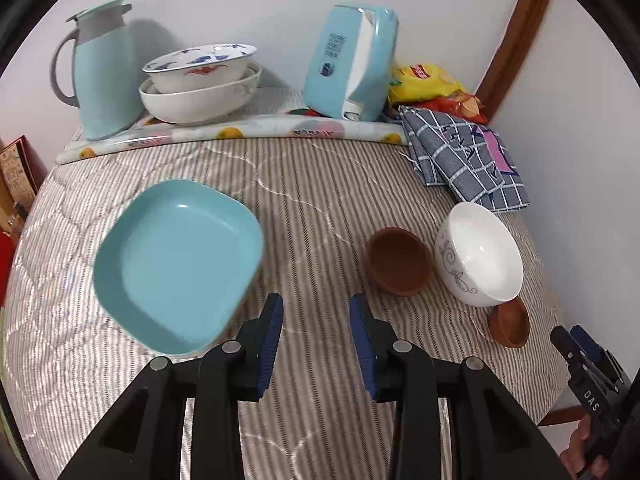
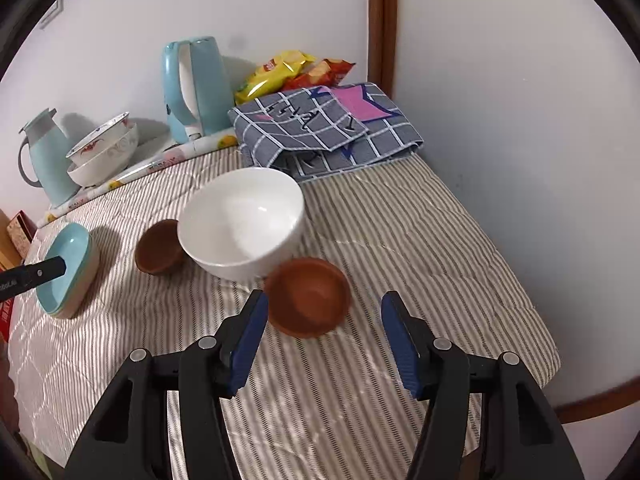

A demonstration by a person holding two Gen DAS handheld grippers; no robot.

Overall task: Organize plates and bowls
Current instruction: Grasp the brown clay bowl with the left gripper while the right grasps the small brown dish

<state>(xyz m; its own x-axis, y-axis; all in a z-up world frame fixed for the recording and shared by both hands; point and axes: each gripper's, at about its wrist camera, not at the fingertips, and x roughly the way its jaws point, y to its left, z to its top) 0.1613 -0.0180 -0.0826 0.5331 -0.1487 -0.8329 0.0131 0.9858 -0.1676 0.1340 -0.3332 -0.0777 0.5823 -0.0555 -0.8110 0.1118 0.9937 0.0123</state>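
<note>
A square teal plate (image 1: 176, 264) lies on the striped table cover, just ahead and left of my open, empty left gripper (image 1: 316, 312). It also shows in the right wrist view (image 2: 70, 270), where it rests on a paler plate. A white bowl (image 2: 242, 222) stands mid-table with a brown bowl (image 2: 158, 246) at its left and a second brown bowl (image 2: 308, 298) at its front right. My right gripper (image 2: 322, 312) is open and empty, with the near brown bowl close in front of its jaws. In the left wrist view the white bowl (image 1: 480, 254) and both brown bowls (image 1: 400, 260) (image 1: 510, 322) sit to the right.
Two stacked patterned bowls (image 1: 200, 84) stand at the back beside a teal jug (image 1: 104, 72). A teal tissue box (image 1: 352, 64), snack bags (image 1: 428, 84) and a folded checked cloth (image 1: 464, 156) fill the back right. The wall (image 2: 520, 160) lies along the right side of the table.
</note>
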